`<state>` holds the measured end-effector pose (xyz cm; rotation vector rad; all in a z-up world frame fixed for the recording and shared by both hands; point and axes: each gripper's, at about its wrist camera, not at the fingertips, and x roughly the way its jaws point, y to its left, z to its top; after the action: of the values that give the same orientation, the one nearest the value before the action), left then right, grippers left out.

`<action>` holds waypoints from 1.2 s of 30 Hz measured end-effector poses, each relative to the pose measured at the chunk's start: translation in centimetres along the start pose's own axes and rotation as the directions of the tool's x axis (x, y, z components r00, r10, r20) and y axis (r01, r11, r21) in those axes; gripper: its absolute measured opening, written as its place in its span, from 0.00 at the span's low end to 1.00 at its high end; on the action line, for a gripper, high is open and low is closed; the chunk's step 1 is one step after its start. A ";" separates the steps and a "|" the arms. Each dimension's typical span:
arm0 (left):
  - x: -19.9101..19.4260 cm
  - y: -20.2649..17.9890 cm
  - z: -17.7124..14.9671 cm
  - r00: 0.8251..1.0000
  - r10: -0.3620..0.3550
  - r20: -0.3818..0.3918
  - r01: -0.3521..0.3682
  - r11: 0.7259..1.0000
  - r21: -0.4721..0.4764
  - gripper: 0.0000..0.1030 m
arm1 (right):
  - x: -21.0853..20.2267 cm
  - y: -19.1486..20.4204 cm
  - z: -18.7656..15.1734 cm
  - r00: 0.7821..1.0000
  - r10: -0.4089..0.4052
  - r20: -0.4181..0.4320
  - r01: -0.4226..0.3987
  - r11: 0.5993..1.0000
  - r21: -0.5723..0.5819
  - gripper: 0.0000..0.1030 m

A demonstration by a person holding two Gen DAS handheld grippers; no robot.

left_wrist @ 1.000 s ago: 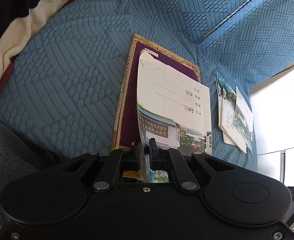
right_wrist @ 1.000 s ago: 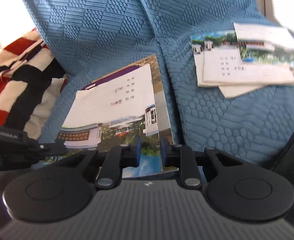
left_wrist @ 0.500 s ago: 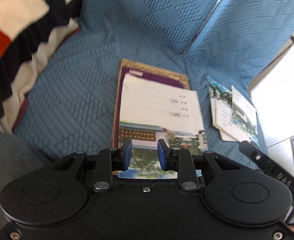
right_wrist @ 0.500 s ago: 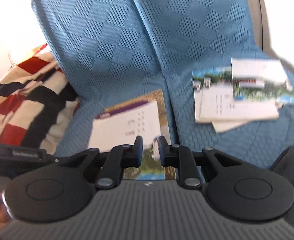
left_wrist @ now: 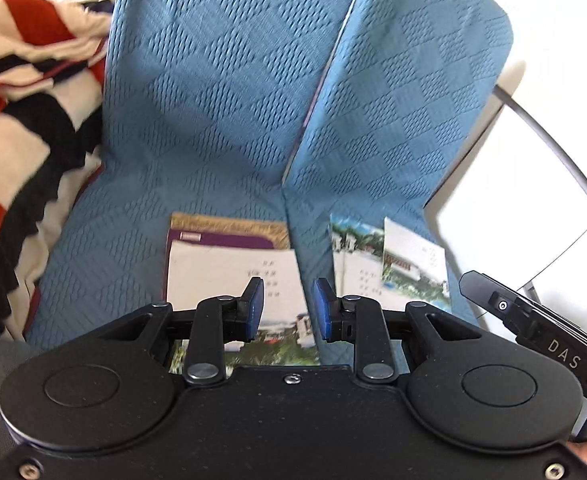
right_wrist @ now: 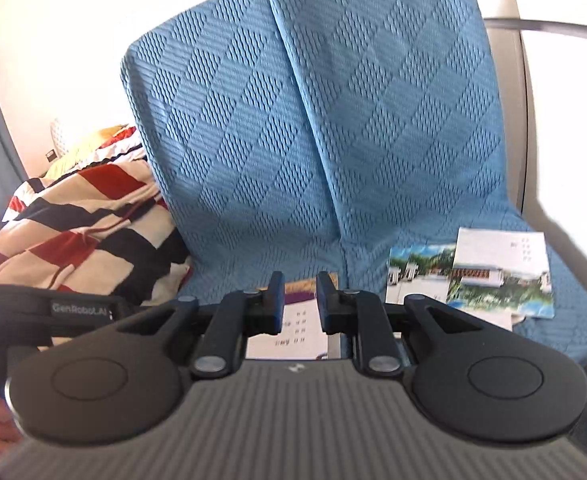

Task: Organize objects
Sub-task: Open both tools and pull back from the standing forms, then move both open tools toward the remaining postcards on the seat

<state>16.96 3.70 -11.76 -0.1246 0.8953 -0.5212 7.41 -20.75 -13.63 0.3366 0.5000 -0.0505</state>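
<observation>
At nine o'clock in my left wrist view the striped blanket (left_wrist: 25,128) is heaped against the blue sofa (left_wrist: 213,120). Toward six o'clock a white booklet (left_wrist: 229,276) lies on a purple-and-gold book (left_wrist: 229,236), on the sofa's left seat cushion. My left gripper (left_wrist: 287,306) hangs above them, its jaws having just opened; they stand apart with nothing between the pads. At four o'clock the loose booklets (left_wrist: 389,264) lie fanned and overlapping on the right cushion. In the right wrist view my right gripper (right_wrist: 299,304) hovers with its jaws narrowly apart and empty, the same loose pile at three o'clock. I judge the risk lies in that pile: thin covers flat on soft fabric offer no edge, so a pinch may take one sheet and scatter the rest, or snag the textured cover.
</observation>
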 end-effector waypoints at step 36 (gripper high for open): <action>-1.3 -4.2 -2.3 0.998 -0.043 0.036 0.041 0.998 0.055 0.35 | -3.4 -3.3 -1.1 0.994 -0.102 -0.042 0.103 0.994 0.042 0.20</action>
<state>12.94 0.94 -10.92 -0.1036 0.8429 -0.5808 3.44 -23.60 -13.94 0.3558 0.5555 -0.1552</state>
